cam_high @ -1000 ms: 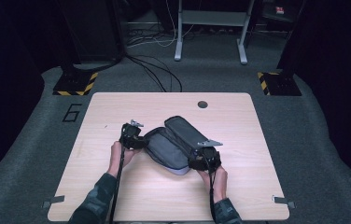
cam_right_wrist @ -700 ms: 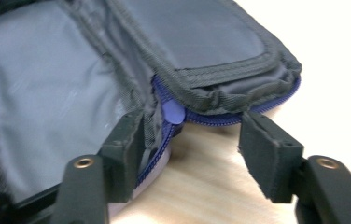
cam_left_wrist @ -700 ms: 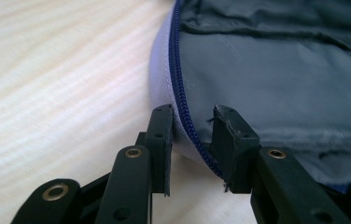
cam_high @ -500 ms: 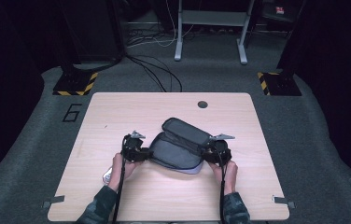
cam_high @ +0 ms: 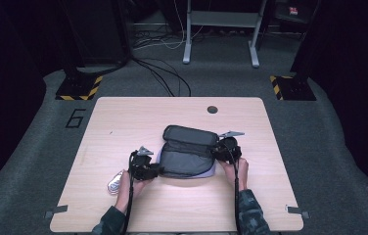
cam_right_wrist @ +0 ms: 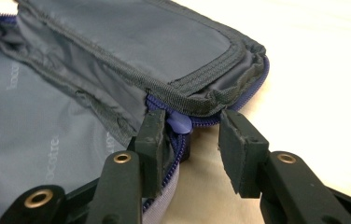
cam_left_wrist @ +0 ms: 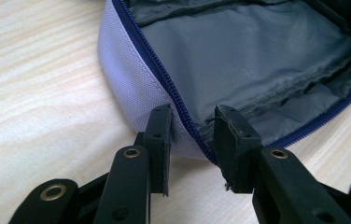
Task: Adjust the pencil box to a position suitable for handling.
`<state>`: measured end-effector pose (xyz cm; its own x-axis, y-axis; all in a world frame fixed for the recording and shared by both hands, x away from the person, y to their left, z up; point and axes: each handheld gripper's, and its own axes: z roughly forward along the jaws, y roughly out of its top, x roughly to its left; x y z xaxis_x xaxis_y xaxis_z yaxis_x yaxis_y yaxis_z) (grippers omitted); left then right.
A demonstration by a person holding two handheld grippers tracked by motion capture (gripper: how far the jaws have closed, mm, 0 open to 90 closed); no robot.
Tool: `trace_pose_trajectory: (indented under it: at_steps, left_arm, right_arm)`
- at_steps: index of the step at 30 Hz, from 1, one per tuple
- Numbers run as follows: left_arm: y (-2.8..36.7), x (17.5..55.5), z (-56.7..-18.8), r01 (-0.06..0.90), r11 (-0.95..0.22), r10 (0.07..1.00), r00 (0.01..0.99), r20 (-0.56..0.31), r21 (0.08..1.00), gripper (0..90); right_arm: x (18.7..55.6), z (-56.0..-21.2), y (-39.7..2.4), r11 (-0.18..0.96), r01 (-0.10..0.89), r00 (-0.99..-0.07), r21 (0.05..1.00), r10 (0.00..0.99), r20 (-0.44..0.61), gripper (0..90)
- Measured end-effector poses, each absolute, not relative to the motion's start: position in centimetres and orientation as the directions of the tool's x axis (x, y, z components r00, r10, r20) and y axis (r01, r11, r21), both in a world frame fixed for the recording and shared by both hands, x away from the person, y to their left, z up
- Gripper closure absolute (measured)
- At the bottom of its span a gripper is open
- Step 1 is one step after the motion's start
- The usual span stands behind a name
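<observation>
A lavender pouch (cam_high: 187,166) with grey lining lies open across the table's middle, its lid (cam_high: 190,135) folded back. My left gripper (cam_high: 158,170) is at its near left end. In the left gripper view the left gripper (cam_left_wrist: 192,135) is shut on the pouch's rim (cam_left_wrist: 131,88), one pad on the outer wall and one on the lining. My right gripper (cam_high: 216,151) is at the right end. In the right gripper view the right gripper (cam_right_wrist: 192,140) has just been closing. The lavender zipper pull (cam_right_wrist: 179,123) sits against one pad, and the other pad stands clear.
A small pale object (cam_high: 115,184) lies on the wooden table (cam_high: 123,122) left of my left hand. A dark round hole (cam_high: 212,109) sits near the far edge. Floor stands with yellow-black bases (cam_high: 77,88) and cables lie beyond the table.
The pouch has swung from a diagonal to lie across the table. My left hand came nearer the front edge, uncovering the pale object. My right hand went right and farther away.
</observation>
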<state>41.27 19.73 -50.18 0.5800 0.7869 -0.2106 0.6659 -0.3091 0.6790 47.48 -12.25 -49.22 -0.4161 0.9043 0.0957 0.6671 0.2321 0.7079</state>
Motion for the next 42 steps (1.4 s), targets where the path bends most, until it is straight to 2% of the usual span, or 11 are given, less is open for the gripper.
trace_pose_trajectory:
  at_steps: [11,15,16,18,22,26,33,36,42]
  left_arm:
    - [19.6,40.3,-50.3,0.663,-0.274,0.784,0.574,-0.237,0.697,67.2]
    - [20.0,40.4,-50.0,0.646,-0.276,0.776,0.587,-0.232,0.711,65.8]
    - [20.1,40.4,-49.9,0.648,-0.263,0.779,0.58,-0.239,0.715,64.0]
    - [20.6,40.5,-49.4,0.643,-0.257,0.78,0.579,-0.238,0.722,55.1]
    - [21.8,40.4,-48.6,0.626,-0.222,0.797,0.559,-0.231,0.747,38.2]
    - [23.5,40.2,-48.1,0.602,-0.221,0.8,0.562,-0.211,0.768,27.8]
    - [26.1,39.1,-47.6,0.576,-0.233,0.815,0.555,-0.166,0.784,16.7]
    - [27.2,38.5,-47.5,0.564,-0.26,0.822,0.555,-0.127,0.784,14.7]
    - [29.2,37.3,-47.6,0.56,-0.25,0.843,0.527,-0.107,0.79,10.2]
  right_arm:
    - [49.0,-49.3,-11.4,0.247,0.66,-0.438,0.71,0.894,0.097,63.7]
    - [49.0,-49.2,-11.4,0.248,0.658,-0.449,0.711,0.887,0.106,57.7]
    - [48.8,-49.1,-11.3,0.242,0.663,-0.443,0.709,0.889,0.111,56.1]
    - [48.3,-48.7,-11.5,0.232,0.655,-0.451,0.719,0.884,0.125,48.2]
    - [47.0,-47.4,-12.3,0.23,0.623,-0.476,0.748,0.87,0.128,38.2]
    - [45.4,-46.4,-13.5,0.225,0.593,-0.484,0.773,0.867,0.118,31.1]
    - [42.3,-46.6,-16.2,0.209,0.577,-0.455,0.79,0.885,0.098,15.5]
    - [41.0,-46.9,-17.4,0.202,0.586,-0.437,0.785,0.895,0.095,13.8]
    - [38.8,-48.2,-20.5,0.184,0.599,-0.385,0.78,0.919,0.079,10.2]
